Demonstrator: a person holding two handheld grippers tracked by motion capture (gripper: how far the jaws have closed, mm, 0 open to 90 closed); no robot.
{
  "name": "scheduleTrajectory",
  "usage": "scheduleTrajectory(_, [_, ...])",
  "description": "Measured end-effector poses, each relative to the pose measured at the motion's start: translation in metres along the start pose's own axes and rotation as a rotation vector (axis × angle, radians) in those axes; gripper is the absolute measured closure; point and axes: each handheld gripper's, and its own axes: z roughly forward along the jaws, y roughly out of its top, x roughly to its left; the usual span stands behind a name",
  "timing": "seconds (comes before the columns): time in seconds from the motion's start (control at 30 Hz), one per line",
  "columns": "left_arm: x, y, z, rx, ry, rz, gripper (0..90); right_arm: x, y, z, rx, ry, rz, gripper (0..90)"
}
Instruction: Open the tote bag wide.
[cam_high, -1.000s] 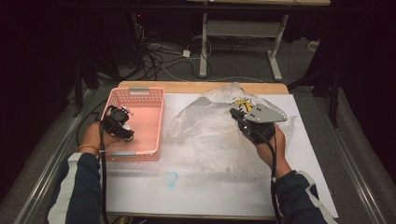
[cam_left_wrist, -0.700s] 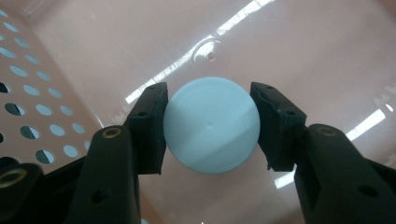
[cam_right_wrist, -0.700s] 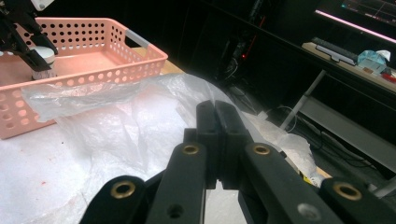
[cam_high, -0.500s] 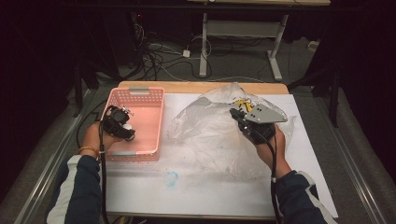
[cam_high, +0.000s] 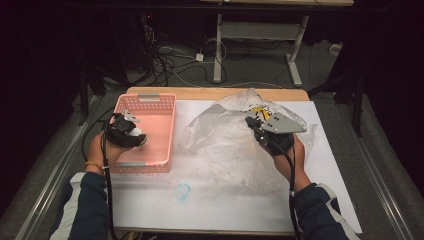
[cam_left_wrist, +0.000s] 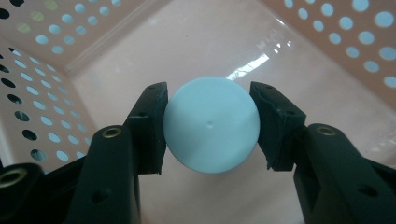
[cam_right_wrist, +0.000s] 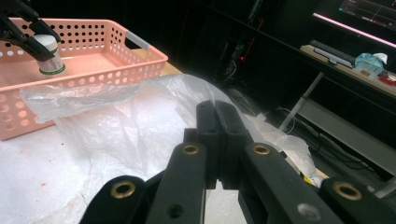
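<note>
The left gripper (cam_left_wrist: 208, 123) squeezes a small bottle (cam_left_wrist: 211, 124) by its white cap, upright, just above the pink basket (cam_high: 150, 100) floor on the left. Straight down is the way. The right gripper (cam_right_wrist: 215, 114) is closed, pinching the plastic bag (cam_high: 225, 140).

Room: darkness is seen on all sides.
Floor: grey carpeted floor (cam_high: 320, 65) is seen beyond the tabletop's far edge.
Cables: tangled black and white cables (cam_high: 175, 57) are spread on it.
Furniture: a white metal-legged desk frame (cam_high: 255, 35) is placed behind.
Tabletop: a white sheet-covered wooden table (cam_high: 330, 165) is lit from above.
</note>
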Motion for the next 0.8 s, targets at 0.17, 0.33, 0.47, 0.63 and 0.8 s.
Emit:
scheduleTrajectory(0.17, [-0.003,-0.005,-0.007,-0.069,0.015,-0.014,48.0,0.001,-0.001,0.0,0.002,0.0,0.001,90.0])
scheduleTrajectory(0.33, [-0.005,-0.008,-0.017,-0.137,0.026,-0.031,48.1,0.0,-0.001,0.0,-0.002,-0.004,0.001,90.0])
scheduleTrajectory(0.47, [-0.009,-0.008,-0.025,-0.187,0.032,-0.034,48.1,0.001,-0.002,0.001,0.003,-0.001,-0.001,90.0])
scheduleTrajectory(0.63, [-0.017,-0.011,-0.031,-0.246,0.036,-0.034,48.1,0.003,-0.001,0.001,-0.001,-0.003,-0.012,90.0])
scheduleTrajectory(0.8, [-0.024,-0.01,-0.037,-0.286,0.031,-0.029,48.2,0.001,-0.001,0.0,-0.007,-0.011,-0.011,90.0])
